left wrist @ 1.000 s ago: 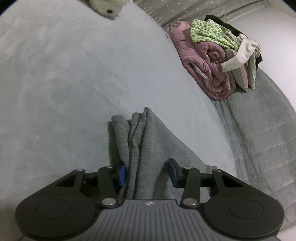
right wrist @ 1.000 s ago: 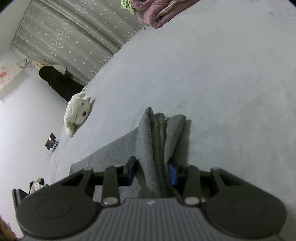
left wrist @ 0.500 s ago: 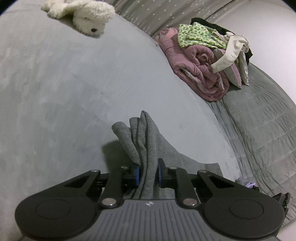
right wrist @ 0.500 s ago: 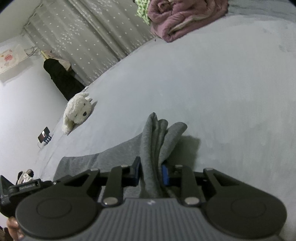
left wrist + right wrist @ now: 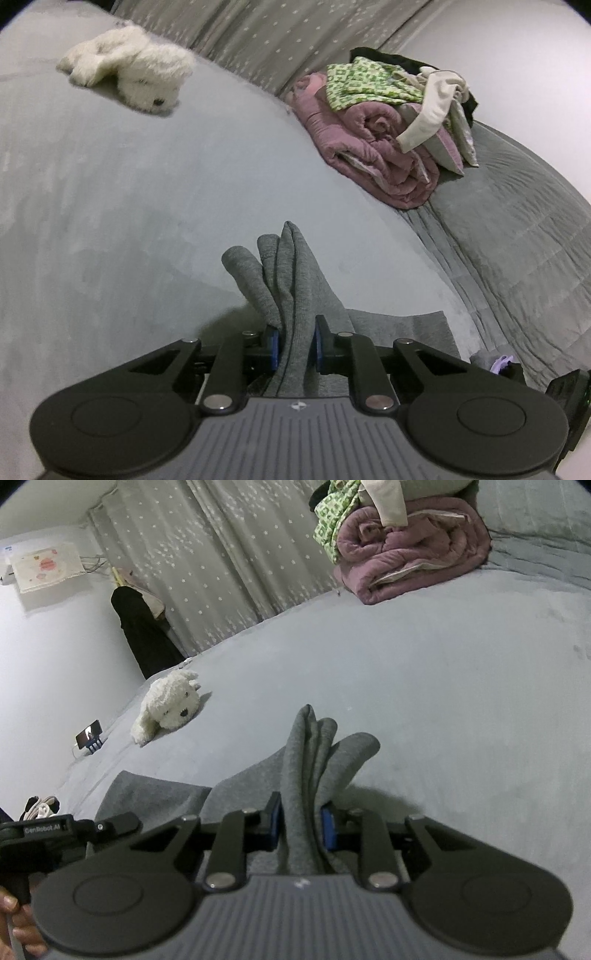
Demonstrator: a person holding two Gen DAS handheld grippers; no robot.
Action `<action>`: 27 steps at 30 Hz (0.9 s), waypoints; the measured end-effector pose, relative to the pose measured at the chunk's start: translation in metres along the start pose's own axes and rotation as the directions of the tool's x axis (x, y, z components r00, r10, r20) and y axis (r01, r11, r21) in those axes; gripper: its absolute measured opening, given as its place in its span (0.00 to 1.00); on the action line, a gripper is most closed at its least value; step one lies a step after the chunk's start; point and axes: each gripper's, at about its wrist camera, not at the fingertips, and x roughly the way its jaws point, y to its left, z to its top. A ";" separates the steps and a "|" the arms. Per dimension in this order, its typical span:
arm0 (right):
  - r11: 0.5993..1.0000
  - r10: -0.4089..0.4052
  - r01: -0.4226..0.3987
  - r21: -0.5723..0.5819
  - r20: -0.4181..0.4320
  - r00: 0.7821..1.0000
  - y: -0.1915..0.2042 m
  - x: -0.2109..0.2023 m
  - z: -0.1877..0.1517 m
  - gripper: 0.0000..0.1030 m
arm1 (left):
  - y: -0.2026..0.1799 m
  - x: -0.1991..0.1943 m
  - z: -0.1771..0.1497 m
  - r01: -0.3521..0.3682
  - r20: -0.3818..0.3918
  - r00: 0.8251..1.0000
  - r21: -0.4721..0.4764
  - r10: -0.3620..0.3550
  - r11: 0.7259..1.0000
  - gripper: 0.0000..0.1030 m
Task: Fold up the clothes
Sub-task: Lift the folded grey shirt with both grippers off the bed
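Note:
A grey knit garment (image 5: 291, 280) lies on the pale grey bed, one end bunched into upright folds and lifted off the cover. My left gripper (image 5: 295, 349) is shut on that bunched edge, blue pads pressing the cloth from both sides. In the right wrist view the same grey garment (image 5: 306, 764) rises in folds between the pads of my right gripper (image 5: 302, 827), which is shut on it too. The rest of the cloth trails flat on the bed toward the other gripper, whose black body (image 5: 55, 834) shows at the lower left with a hand on it.
A white plush dog (image 5: 129, 70) lies on the far bed. A pile of clothes on a rolled pink blanket (image 5: 380, 147) sits at the back right beside a grey quilt (image 5: 517, 229). Dotted curtains (image 5: 236, 565) hang behind; a phone on a stand (image 5: 88, 736) rests at the bed's edge.
Both grippers closed onto the bunched grey cloth and rose with it, rolling level. The plush dog and the clothes pile have come further into view.

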 end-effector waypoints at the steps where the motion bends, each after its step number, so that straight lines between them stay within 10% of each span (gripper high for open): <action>1: 1.000 0.000 0.000 0.000 0.001 1.000 0.000 -0.001 0.000 0.20 | -0.001 -0.001 0.000 0.003 0.002 1.000 0.002 -0.003 1.000 0.14; 27: 0.997 -0.038 0.036 -0.069 -0.027 0.999 0.010 -0.005 -0.006 0.19 | -0.015 0.002 -0.014 -0.108 -0.011 0.994 0.131 0.110 0.986 0.14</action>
